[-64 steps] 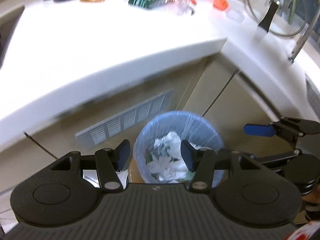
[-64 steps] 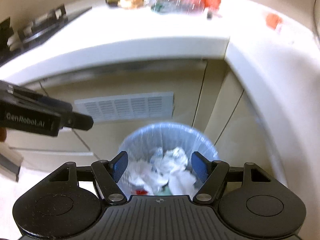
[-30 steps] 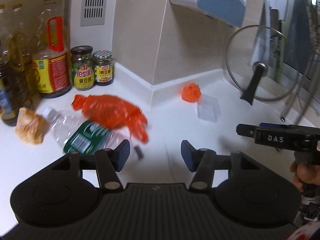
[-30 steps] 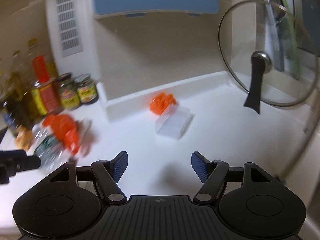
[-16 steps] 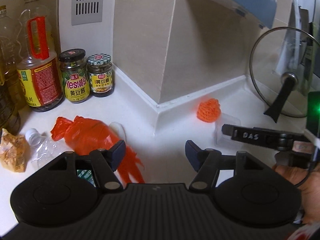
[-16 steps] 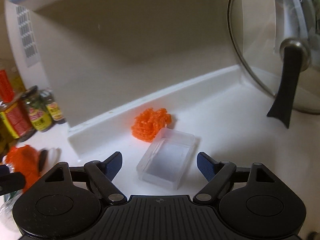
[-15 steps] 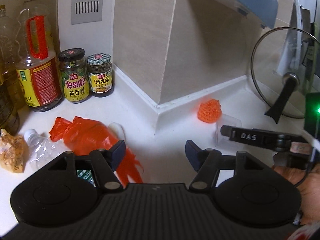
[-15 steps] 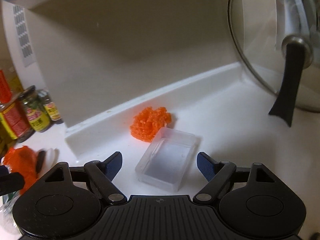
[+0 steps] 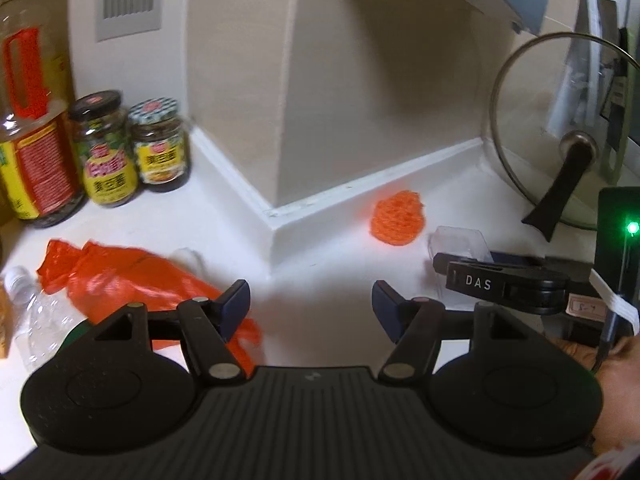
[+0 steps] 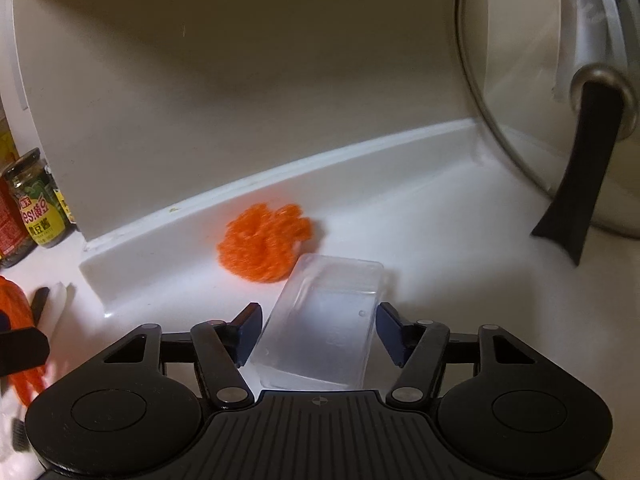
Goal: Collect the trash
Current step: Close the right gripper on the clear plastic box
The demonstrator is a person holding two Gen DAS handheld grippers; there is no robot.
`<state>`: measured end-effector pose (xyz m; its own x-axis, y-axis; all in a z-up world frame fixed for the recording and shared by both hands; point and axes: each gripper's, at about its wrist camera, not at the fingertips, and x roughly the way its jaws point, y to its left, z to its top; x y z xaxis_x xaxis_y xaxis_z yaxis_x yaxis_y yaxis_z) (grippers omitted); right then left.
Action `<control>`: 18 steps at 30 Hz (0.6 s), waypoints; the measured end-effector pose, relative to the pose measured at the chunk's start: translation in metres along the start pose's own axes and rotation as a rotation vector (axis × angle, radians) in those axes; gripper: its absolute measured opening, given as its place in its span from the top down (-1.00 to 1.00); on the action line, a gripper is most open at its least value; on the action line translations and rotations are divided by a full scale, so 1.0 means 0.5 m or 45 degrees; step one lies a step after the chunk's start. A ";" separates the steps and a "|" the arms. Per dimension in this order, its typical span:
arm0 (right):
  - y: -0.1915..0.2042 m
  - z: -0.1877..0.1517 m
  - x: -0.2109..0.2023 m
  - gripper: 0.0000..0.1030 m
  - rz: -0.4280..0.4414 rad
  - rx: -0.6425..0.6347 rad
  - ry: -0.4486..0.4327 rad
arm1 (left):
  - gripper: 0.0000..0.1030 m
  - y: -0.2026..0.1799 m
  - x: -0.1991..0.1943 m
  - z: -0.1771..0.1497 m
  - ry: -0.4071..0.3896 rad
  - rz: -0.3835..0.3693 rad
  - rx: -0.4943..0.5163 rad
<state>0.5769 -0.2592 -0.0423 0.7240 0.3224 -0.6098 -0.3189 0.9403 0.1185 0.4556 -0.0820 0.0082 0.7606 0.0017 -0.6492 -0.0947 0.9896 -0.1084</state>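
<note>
Clear plastic box [image 10: 326, 322] sits between our spread right claw [image 10: 318, 330]; our left claw [image 9: 312, 306] gapes beside the orange bag [image 9: 132, 276].

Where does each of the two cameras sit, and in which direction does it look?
Left wrist: on the left gripper, facing the counter corner, jars and orange plastic bag; its open fingers, the right gripper and a hand show.
Right wrist: on the right gripper, low over the clear plastic box between its open fingers.
Shared: orange mesh ball, box, glass lid.
</note>
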 end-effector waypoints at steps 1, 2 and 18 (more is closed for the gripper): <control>-0.005 0.005 0.005 -0.19 -0.004 -0.023 -0.004 | -0.24 -0.007 -0.001 0.003 -0.004 -0.003 0.013; -0.011 0.010 0.012 -0.18 -0.004 -0.037 -0.003 | -0.24 -0.013 -0.001 0.005 -0.009 -0.005 0.024; 0.004 -0.016 -0.003 -0.17 0.440 -0.322 0.040 | -0.24 -0.038 0.035 0.012 0.008 -0.029 0.061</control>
<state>0.5701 -0.2589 -0.0474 0.5304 0.6068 -0.5920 -0.6824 0.7200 0.1266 0.4745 -0.0999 0.0034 0.7583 -0.0216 -0.6515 -0.0467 0.9951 -0.0874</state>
